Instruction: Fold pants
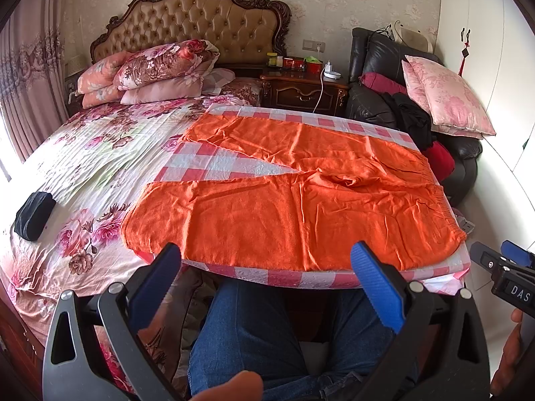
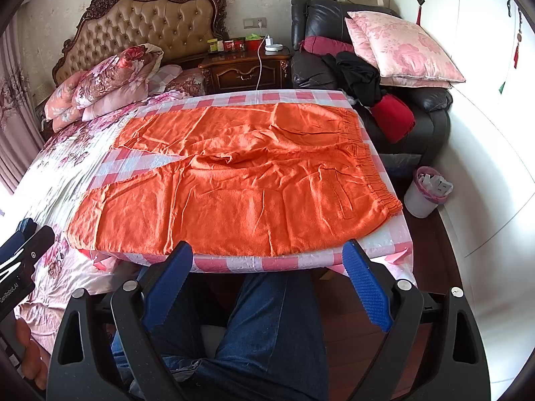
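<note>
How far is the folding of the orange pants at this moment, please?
Done: the pants lie spread flat on the checked board, legs apart, waistband at the right. In hand: nothing; the left gripper and right gripper hover at the near edge, jaws open and empty. Left: every fold, since none is made yet.

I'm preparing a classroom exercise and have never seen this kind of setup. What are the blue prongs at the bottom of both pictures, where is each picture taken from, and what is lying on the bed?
There is no robot here: a seated person holds a two-fingered grabbing tool in each hand, each carrying a wide-angle camera looking along its fingers. One picture comes from the left gripper, the other from the right gripper. Both have their jaws wide apart and hold nothing. Ahead, orange pants lie spread flat on a pink-and-white checked cloth on the bed, waistband to the right, legs to the left. Folding has not started.
</note>
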The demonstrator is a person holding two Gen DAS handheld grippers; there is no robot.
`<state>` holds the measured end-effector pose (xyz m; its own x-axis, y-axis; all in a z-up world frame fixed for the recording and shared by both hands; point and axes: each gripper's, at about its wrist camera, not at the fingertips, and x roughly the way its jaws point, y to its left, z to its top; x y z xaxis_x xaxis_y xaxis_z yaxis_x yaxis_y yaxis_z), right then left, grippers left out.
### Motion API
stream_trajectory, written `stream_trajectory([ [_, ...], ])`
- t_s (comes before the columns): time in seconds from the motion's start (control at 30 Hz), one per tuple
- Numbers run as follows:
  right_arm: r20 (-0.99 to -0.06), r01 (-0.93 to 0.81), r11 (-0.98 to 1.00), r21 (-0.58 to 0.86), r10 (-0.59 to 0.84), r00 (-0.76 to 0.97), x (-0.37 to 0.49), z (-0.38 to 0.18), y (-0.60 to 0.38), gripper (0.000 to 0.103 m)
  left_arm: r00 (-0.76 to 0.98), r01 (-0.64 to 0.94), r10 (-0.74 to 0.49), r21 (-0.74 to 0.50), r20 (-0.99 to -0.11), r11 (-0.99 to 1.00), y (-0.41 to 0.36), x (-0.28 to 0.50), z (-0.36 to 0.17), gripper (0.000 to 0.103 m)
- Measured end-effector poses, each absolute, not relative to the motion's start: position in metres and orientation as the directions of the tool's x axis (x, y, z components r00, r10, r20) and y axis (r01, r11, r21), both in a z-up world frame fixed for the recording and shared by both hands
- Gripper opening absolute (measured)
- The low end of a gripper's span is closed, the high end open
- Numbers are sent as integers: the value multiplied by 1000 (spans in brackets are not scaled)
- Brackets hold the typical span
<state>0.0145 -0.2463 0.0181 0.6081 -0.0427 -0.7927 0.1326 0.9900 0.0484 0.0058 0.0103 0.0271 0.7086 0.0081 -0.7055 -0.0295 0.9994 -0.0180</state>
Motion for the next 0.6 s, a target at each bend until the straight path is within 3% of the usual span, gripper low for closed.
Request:
stream_trajectory([
  [0.6,-793,133,990,48,-43,607,15,17,-246,88,710,-29,8,-18,-705,999,10,5,27,102],
])
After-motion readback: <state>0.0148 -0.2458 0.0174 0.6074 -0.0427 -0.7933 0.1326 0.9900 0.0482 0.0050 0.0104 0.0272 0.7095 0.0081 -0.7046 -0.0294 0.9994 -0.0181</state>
